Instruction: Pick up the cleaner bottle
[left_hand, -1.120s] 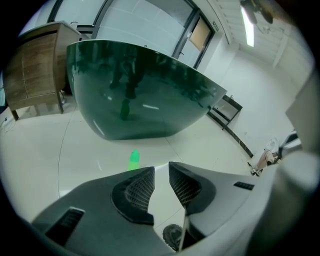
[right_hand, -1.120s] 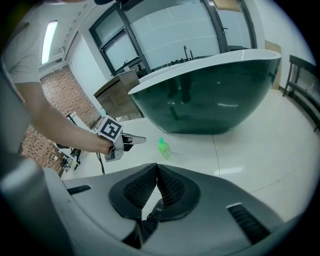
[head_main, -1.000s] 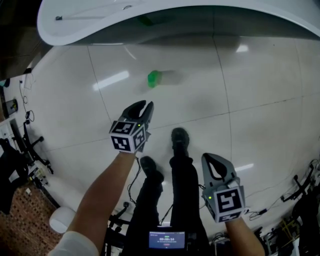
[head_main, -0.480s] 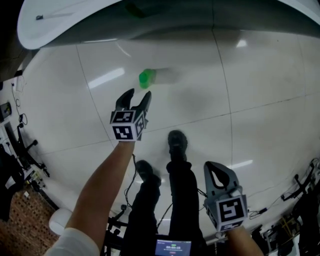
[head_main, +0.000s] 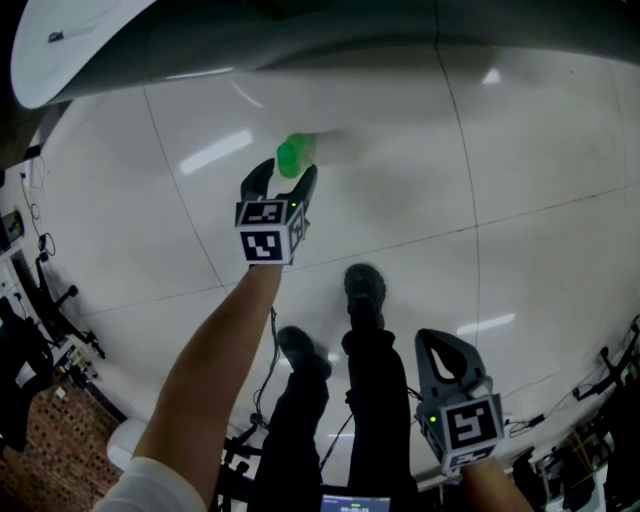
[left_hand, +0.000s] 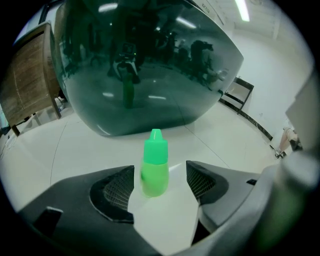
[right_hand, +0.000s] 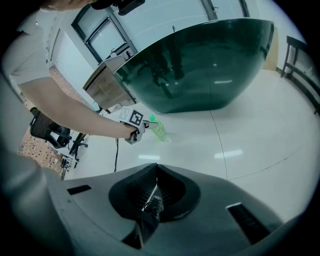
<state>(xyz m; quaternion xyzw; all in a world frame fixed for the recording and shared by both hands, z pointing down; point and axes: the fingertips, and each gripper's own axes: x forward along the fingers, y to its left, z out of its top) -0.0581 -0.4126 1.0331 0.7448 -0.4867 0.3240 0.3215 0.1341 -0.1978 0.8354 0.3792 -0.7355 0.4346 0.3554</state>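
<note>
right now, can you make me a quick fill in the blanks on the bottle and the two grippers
1. The bottle standing on the floor is ____ in colour.
2. The left gripper has its jaws ____, with the bottle between them and the pads not pressing on it.
3. The right gripper has its jaws ____.
Missing words: green; open; shut.
Note: the left gripper's jaws have just been opening, with the bottle in the gap.

Between the left gripper's (left_hand: 160, 172) jaws, which have just been opening, the cleaner bottle (left_hand: 154, 167) is smeared at its edges. Beyond them the dark tub (left_hand: 145, 65) runs off the top edge. Behind the right gripper's (head_main: 440, 338) jaws, the hand (head_main: 492, 486) is cut off.
</note>
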